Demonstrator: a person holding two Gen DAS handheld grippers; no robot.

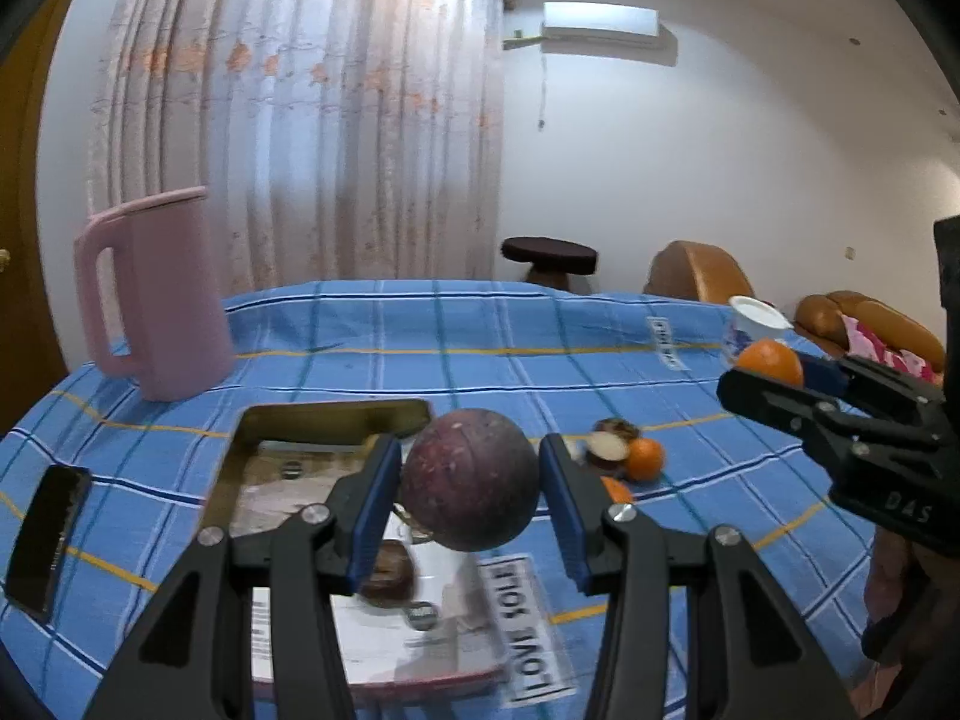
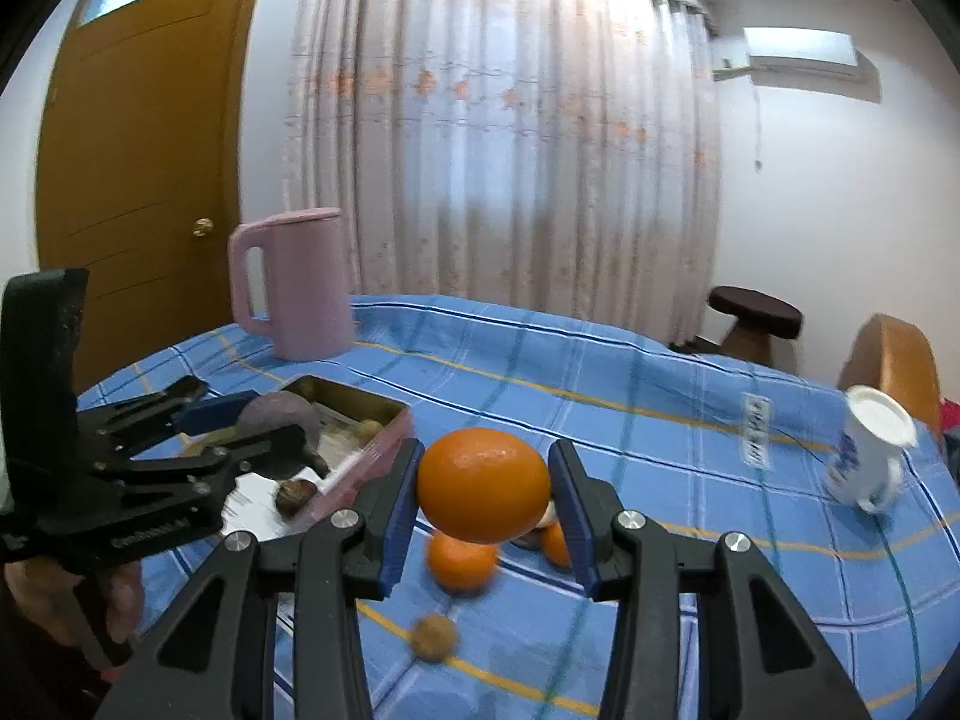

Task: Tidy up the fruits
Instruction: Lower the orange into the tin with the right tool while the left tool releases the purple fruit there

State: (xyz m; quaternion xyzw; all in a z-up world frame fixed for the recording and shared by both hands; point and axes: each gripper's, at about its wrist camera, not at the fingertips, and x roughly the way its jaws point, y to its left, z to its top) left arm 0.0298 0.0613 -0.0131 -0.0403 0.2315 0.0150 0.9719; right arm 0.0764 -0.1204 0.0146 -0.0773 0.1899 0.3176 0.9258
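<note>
Left claw (image 1: 471,480) grips a dark purple fruit (image 1: 469,478) — passion fruit, perhaps — while right claw (image 2: 483,489) grips an orange (image 2: 483,484).

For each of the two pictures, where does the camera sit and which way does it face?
Left wrist: on the left tongs, facing across the table to the curtain; they grip a purple fruit; right tongs at the right edge.
Right wrist: on the right tongs, facing the curtain and door; they grip an orange; left tongs and a hand at left.
Shared: pink jug, tray, white cup.
</note>
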